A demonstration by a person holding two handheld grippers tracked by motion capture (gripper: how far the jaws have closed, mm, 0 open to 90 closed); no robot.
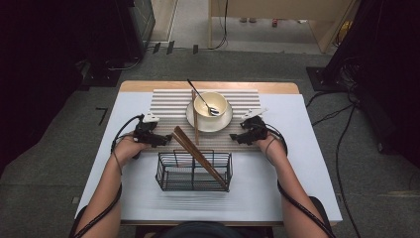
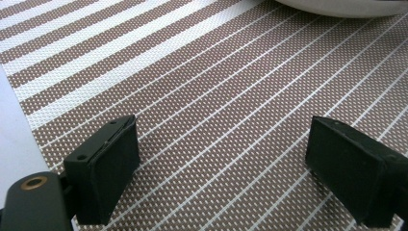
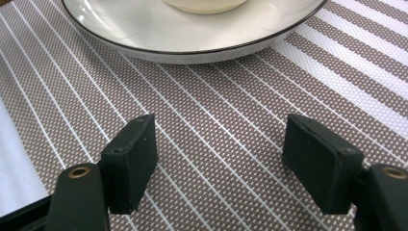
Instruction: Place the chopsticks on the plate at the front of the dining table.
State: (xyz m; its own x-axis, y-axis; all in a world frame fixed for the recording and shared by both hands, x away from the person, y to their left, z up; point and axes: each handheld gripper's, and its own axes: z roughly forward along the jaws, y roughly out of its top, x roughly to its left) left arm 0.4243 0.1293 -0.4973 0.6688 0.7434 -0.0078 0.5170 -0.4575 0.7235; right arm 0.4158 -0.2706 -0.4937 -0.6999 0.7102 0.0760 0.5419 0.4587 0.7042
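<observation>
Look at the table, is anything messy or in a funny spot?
A bit. The chopsticks lean crooked out of the wire basket, poking over the striped mat. One more stick rests slanted on the plate beside the bowl. Nothing looks spilled or broken.

Both forearms entered from the bottom of the high view and angled inward. The left gripper [image 1: 157, 140] pointed toward the right gripper [image 1: 236, 137], the two well apart. In each gripper view the two black jaws stood wide apart with nothing between them.
</observation>
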